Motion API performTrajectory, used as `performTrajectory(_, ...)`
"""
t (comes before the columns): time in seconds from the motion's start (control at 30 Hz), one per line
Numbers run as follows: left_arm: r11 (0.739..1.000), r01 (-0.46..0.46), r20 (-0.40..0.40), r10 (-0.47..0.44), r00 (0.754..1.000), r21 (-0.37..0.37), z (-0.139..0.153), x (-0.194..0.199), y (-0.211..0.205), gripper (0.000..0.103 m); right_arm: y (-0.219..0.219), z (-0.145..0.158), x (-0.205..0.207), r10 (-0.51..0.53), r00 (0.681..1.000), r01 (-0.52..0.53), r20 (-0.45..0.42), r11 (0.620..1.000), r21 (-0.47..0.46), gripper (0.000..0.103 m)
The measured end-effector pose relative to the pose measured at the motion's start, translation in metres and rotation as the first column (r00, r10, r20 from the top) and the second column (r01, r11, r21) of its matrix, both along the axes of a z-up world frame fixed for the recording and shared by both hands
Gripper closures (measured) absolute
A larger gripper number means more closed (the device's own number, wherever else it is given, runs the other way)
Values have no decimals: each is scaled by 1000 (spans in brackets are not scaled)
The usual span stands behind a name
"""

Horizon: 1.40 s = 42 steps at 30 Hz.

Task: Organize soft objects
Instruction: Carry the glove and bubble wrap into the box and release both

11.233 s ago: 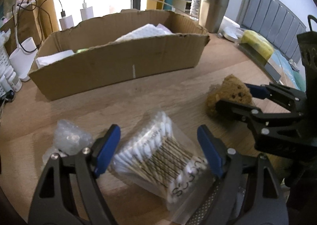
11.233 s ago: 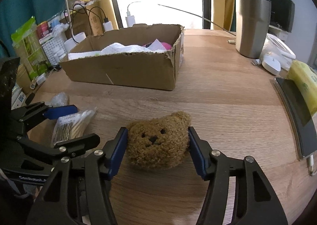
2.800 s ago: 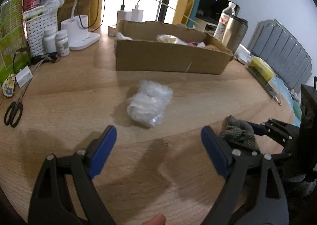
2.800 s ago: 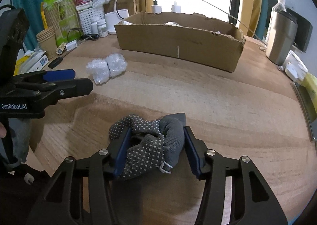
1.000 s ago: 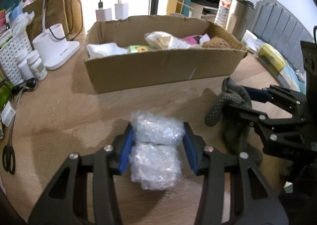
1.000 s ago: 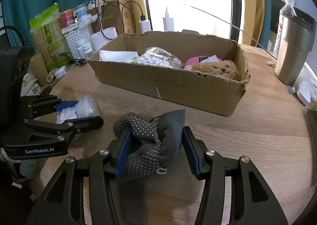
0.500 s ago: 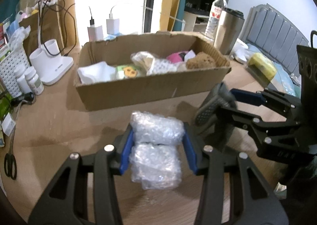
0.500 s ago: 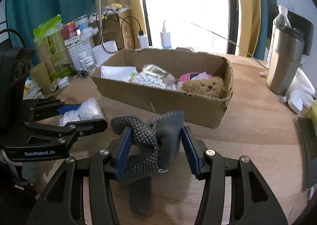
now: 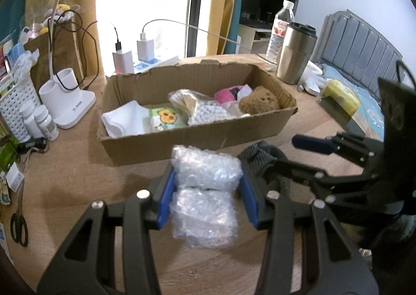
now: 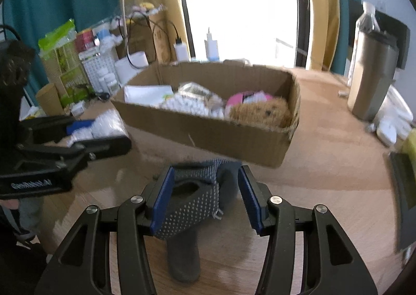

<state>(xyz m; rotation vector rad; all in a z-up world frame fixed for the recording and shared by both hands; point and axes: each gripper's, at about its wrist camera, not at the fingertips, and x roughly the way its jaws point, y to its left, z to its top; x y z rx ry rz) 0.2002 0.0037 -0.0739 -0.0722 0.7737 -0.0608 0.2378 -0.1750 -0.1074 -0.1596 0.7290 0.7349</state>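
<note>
The left gripper [image 9: 205,197] pinches a bubble-wrap bundle [image 9: 205,191], lifted off the wooden table [image 9: 65,172] it rested on a second ago, with the cardboard box [image 9: 192,136] just beyond; plush bear [image 9: 258,100] and cotton swabs [image 9: 205,111] already lie inside.

From the right wrist, the right gripper [image 10: 205,197] clamps a dotted grey glove [image 10: 192,201], raised nearer the box's near wall. Both loads look ready to go in together.
</note>
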Motion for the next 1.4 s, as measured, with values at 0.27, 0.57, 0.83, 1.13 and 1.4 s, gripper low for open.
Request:
performTrajectory(0.27, 1000, -4, 1, 4, 1000, -9, -1, 1, 5, 56, 10, -21, 7, -19, 997, 15, -68, 998, -66, 54)
performTrajectory(0.57, 1000, -2, 16, 3, 1000, -20, 2, -1, 8, 56, 12, -18, 4, 2, 999, -7, -53, 997, -81, 82)
performTrajectory(0.83, 1000, -6, 46, 7, 999, -18, 12, -2, 12, 56, 7, 8, -7, 21, 1000, -20, 5, 999, -36, 82)
performTrajectory(1.13, 1000, -5, 88, 7, 996, -20, 27, -2, 14, 56, 7, 40, -11, 25, 998, -26, 63, 1000, 14, 82)
performTrajectory(1.4, 1000, -1, 112, 3, 994, -15, 36, 1, 16, 56, 7, 61, -10, 27, 993, -32, 116, 999, 37, 82)
